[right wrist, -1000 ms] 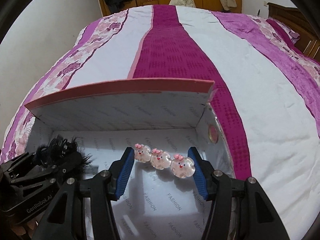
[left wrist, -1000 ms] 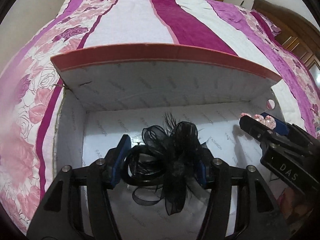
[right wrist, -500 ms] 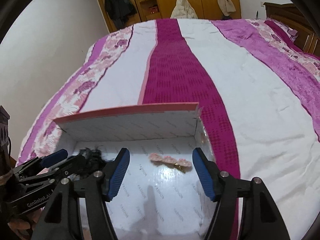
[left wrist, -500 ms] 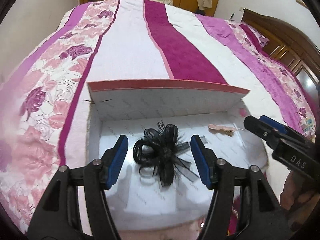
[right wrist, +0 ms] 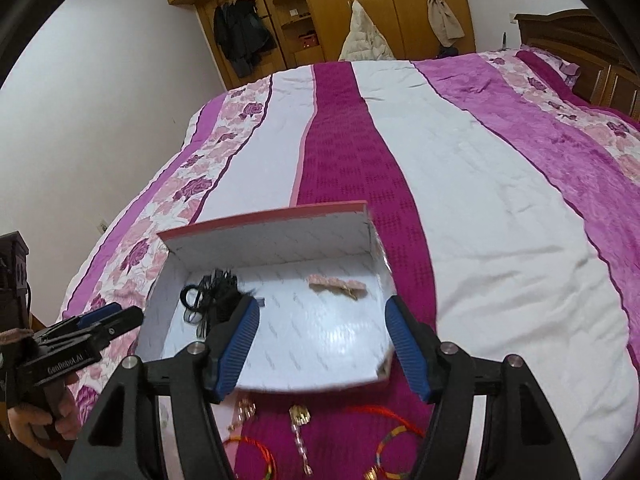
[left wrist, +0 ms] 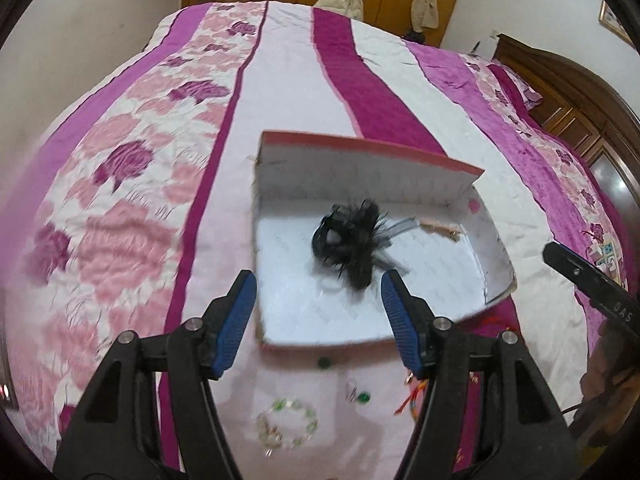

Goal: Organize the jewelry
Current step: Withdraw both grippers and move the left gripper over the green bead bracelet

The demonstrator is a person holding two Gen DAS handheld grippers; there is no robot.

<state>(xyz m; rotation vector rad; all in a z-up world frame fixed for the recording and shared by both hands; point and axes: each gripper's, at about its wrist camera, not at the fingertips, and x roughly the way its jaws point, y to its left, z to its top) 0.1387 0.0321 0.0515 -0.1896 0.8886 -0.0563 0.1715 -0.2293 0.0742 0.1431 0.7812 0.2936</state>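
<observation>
Your left gripper [left wrist: 318,308] stands open with nothing between its blue pads [left wrist: 236,320], which hang clear above the near edge of the box [left wrist: 280,320]. Your right gripper [right wrist: 320,334] is also open and empty; its jaws have just been opening, and the pink hair clip [right wrist: 338,286] lies loose on the box floor beyond them. The box is a shallow white carton with a red rim and its far flap standing up, resting on the striped pink and magenta bedspread [left wrist: 132,184]. Inside it the black feathered hair bow [left wrist: 352,236] sits toward the left and middle, and the pink hair clip lies to its right near the back wall, close to the bow but apart from it. On the bed in front of the box more pieces wait outside it: a green bead bracelet [left wrist: 286,426], small green earrings [left wrist: 362,398], red cord bracelets [right wrist: 250,450] and a gold-toned hair pin [right wrist: 300,432]. Both grippers point downward at a slant toward the box, side by side, and your left hand [right wrist: 36,426] shows wrapped around its handle at the left edge of the right wrist view.
</observation>
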